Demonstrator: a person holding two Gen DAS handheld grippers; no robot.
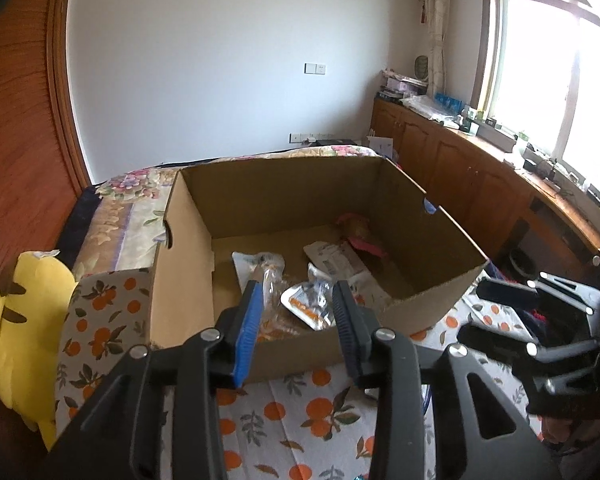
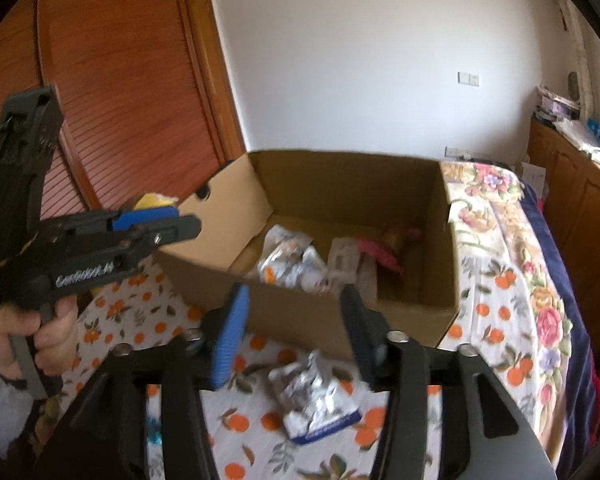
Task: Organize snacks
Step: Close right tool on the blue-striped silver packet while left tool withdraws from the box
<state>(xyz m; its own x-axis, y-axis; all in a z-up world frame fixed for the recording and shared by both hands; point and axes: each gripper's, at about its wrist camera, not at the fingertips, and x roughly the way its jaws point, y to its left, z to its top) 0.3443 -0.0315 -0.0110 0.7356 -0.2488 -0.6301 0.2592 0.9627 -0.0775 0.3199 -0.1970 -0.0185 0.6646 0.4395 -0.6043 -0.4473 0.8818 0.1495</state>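
An open cardboard box (image 1: 188,264) stands on the orange-print bedsheet and holds several snack packets (image 1: 312,304) and a pink-wrapped item (image 1: 364,240). My left gripper (image 1: 298,320) is open and empty, just above the box's near rim. In the right wrist view the same box (image 2: 448,248) lies ahead with the packets (image 2: 292,264) inside. My right gripper (image 2: 296,320) is open and empty above a silver and blue snack packet (image 2: 316,396) lying on the sheet in front of the box. The left gripper (image 2: 180,220) shows at the left, held by a hand.
A yellow plush toy (image 1: 24,320) lies at the bed's left edge. A wooden cabinet (image 1: 480,176) with clutter runs under the window on the right. A wooden louvred wardrobe (image 2: 112,80) stands on the left. The right gripper (image 1: 500,312) shows at the right of the left wrist view.
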